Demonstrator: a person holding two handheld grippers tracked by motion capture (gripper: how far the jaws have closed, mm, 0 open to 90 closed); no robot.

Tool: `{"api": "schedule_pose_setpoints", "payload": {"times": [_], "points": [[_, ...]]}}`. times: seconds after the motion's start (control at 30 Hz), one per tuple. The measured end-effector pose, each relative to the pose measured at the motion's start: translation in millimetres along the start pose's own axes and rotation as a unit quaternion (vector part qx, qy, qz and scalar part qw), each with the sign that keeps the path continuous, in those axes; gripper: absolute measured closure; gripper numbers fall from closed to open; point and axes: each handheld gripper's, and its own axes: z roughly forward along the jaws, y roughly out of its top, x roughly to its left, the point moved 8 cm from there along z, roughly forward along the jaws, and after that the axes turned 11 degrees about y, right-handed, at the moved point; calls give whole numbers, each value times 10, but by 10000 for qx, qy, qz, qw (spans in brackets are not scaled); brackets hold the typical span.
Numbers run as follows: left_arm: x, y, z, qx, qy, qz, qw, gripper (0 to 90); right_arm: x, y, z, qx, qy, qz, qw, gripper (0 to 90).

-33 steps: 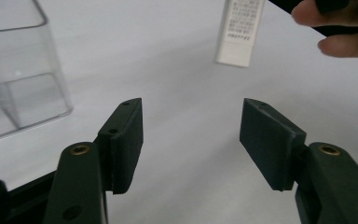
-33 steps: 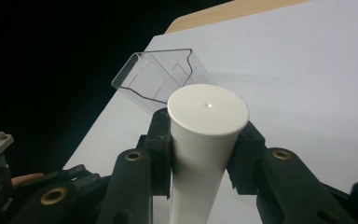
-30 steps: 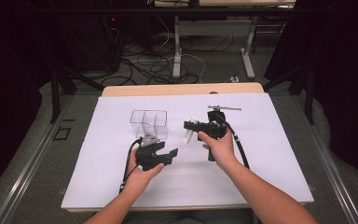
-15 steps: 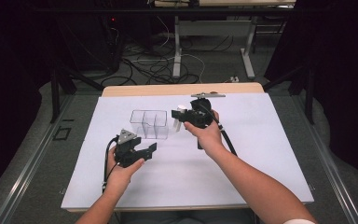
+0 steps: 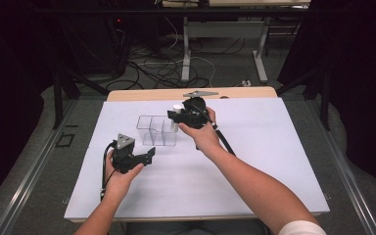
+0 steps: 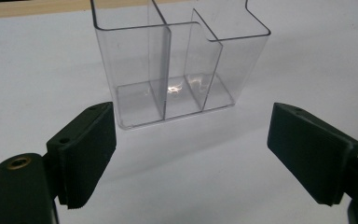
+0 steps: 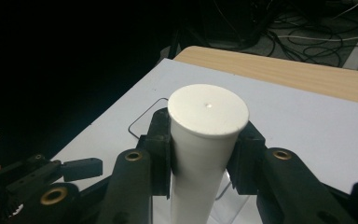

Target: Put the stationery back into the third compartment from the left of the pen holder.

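high view: right tool (image 5: pixel 175 116) clamps an upright white plastic cylinder (image 5: pixel 177 108) at the clear three-compartment plastic organiser's (image 5: pixel 157 130) 1 o'clock corner, over the right compartment. left tool (image 5: pixel 148 155) sits apart at the organiser's 7 o'clock on the white counter (image 5: pixel 274 147).

left gripper view: jaws just been opening, nothing between; organiser at 12.

right gripper view: cylinder's long axis vertical, pads (image 7: pixel 161 140) pressed on both sides; coming drop is straight down.
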Motion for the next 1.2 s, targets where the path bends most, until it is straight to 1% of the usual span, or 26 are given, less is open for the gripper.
{"api": "schedule_pose_setpoints", "payload": {"times": [0.07, 0.1, 0.17, 0.23, 0.33, 0.4, 0.57, 0.7, 0.73, 0.83, 0.87, 0.93, 1.0, 1.1, 1.2], "points": [[21, -2, 14, -4, -25, -56, 10000, 110, 18, 23, 43, 15, -19, 17, 10000, 659], [33, -7, 16, 11, -23, -43, 10000, 92, 25, 40, 71, 5, -38, -6, 10000, 659], [49, -11, 26, 15, -8, -142, 9999, 65, 29, 57, 107, 19, -72, -60, 10000, 659], [50, -20, 46, 5, -38, -265, 9996, 35, 27, 74, 153, 11, -121, -100, 9999, 659], [42, -45, 63, 79, -83, -290, 9995, 20, 29, 87, 220, 38, -177, -183, 9997, 659], [32, -48, 69, 61, -92, -304, 9995, 7, 34, 90, 263, 51, -192, -221, 9996, 659], [29, -70, 91, 42, -93, -302, 9995, 3, 16, 56, 370, 136, -253, -387, 9988, 658], [35, -79, 97, 66, -121, -388, 9992, 3, -35, -9, 439, 304, -348, -514, 9976, 659], [34, -74, 101, 14, -132, -417, 9990, 3, -43, -18, 450, 327, -354, -517, 9975, 659], [35, -81, 97, 37, -135, -371, 9992, 3, -66, -46, 490, 368, -412, -571, 9968, 659], [33, -81, 97, 31, -134, -360, 9993, 3, -71, -57, 507, 385, -429, -621, 9964, 658], [31, -84, 96, 33, -125, -327, 9994, 3, -76, -73, 529, 413, -452, -638, 9961, 659], [25, -82, 99, 5, -136, -340, 9993, 3, -83, -89, 553, 431, -468, -636, 9959, 658], [23, -80, 98, 7, -141, -350, 9993, 3, -104, -117, 586, 470, -532, -669, 9952, 658], [27, -81, 89, 33, -153, -350, 9993, 3, -123, -131, 615, 460, -560, -657, 9952, 659]]}}
